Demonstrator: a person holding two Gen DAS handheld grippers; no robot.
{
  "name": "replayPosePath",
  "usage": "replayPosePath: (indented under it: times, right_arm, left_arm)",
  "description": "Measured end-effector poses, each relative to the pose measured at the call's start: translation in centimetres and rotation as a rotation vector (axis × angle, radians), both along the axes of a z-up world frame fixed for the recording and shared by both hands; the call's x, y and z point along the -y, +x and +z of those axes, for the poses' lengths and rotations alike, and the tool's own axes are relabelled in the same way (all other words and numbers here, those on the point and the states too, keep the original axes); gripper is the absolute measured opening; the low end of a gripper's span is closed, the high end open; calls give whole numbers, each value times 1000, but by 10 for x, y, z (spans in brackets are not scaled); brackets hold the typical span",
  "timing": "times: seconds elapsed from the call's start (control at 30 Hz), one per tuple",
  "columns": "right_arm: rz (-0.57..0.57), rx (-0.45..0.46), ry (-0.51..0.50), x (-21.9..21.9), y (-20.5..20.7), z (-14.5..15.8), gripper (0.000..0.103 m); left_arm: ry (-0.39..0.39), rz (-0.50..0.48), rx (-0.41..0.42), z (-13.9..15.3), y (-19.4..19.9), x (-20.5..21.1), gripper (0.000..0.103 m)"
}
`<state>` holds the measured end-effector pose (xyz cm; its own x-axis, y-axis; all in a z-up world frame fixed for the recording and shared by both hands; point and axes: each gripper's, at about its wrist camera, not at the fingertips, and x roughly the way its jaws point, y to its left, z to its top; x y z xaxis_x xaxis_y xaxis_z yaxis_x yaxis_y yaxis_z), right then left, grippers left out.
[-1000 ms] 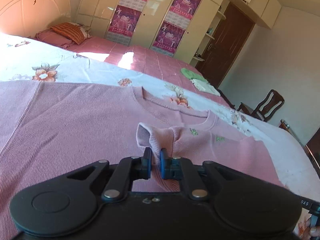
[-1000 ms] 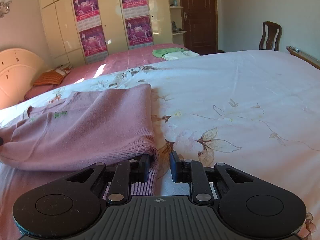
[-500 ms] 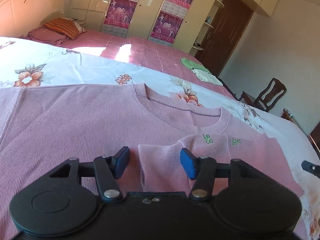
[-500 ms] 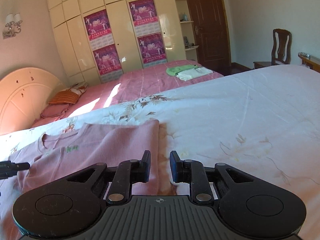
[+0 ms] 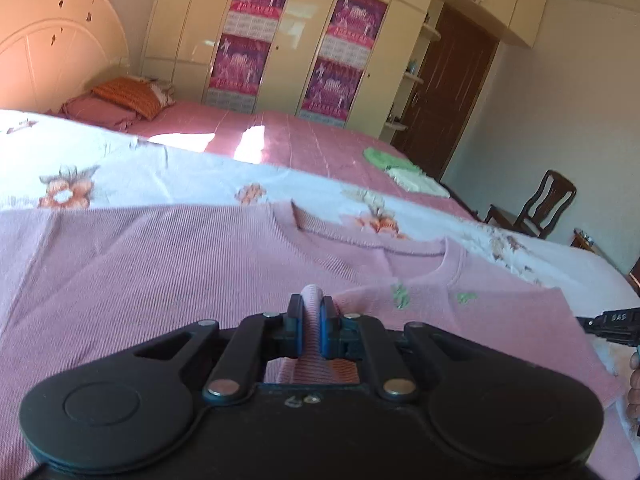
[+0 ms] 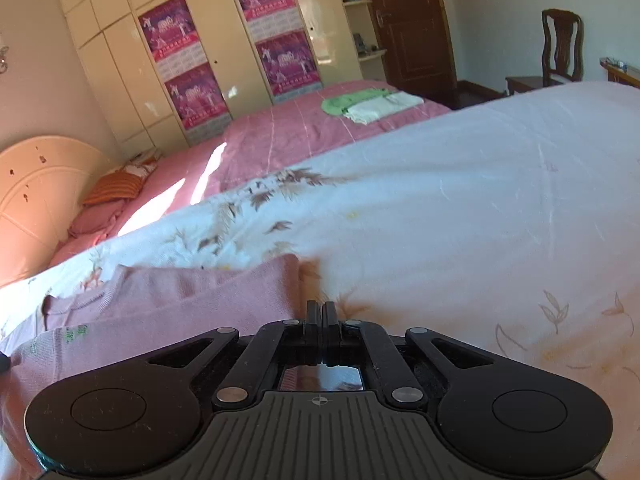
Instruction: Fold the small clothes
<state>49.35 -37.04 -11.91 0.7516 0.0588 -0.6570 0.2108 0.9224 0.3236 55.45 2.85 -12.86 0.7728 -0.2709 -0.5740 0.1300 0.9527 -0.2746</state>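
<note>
From the left wrist, the left gripper point(image 5: 311, 312) has its jaws pinching a raised fold of the pink sweater point(image 5: 160, 272), a little ridge of ribbed knit standing up between the blue pads point(image 5: 298, 334). They have just been closing, with that fold of cloth between them. The sweater lies spread on the floral bedsheet point(image 5: 120, 176), its round neckline point(image 5: 360, 240) facing away from the camera, and a folded-over part with small green marks point(image 5: 400, 294) lies on top toward the right. At the right edge the tip of the right gripper point(image 5: 612, 324) shows beside the sweater's edge, with a person's fingers point(image 5: 634, 380) just below it. Beyond the sheet is a pink bed cover point(image 5: 300, 148) carrying a green cloth point(image 5: 384, 158) and a pale folded cloth point(image 5: 416, 180), then a cream wardrobe point(image 5: 192, 40) with purple posters, a brown door point(image 5: 452, 88) and a wooden chair point(image 5: 536, 208)

From the right wrist, the right gripper point(image 6: 319, 312) has its jaws pressed together with nothing visible between them, having just been closing. Its tips sit just past the right edge of the pink sweater point(image 6: 180, 312), over the floral bedsheet point(image 6: 460, 208). The sweater lies to the left, green marks point(image 6: 76, 334) near its lower left. The headboard point(image 6: 36, 200) and an orange striped pillow point(image 6: 114, 188) stand at left
</note>
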Motion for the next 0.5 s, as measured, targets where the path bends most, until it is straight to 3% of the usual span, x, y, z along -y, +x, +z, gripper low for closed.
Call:
replayPosePath:
  times: [0.1,0.13,0.2,0.23,0.4,0.43,0.5]
  right_arm:
    - [-19,23,-15,0,-10,12,0]
    - [-7,39,-14,-1,-15,19,0]
    - [34,78,-16,-8,-29,31,0]
    - [60,84,-28,-14,-36,34,0]
    - [125,54,-89,-48,-66,27,0]
    - [128,27,-106,-52,-68,21,0]
    - [121,-11,-133,-55,-73,10,0]
  left_arm:
    - [-8,20,-23,1,2,-7,26]
    - [8,58,-7,7,-3,-10,42]
    - [6,85,60,19,-18,-14,44]
    - [-21,49,67,24,-24,-11,43]
    - [26,-139,25,19,-39,39,45]
    - [48,-150,-28,9,-36,45,47]
    - [77,-138,-16,3,-39,46,47]
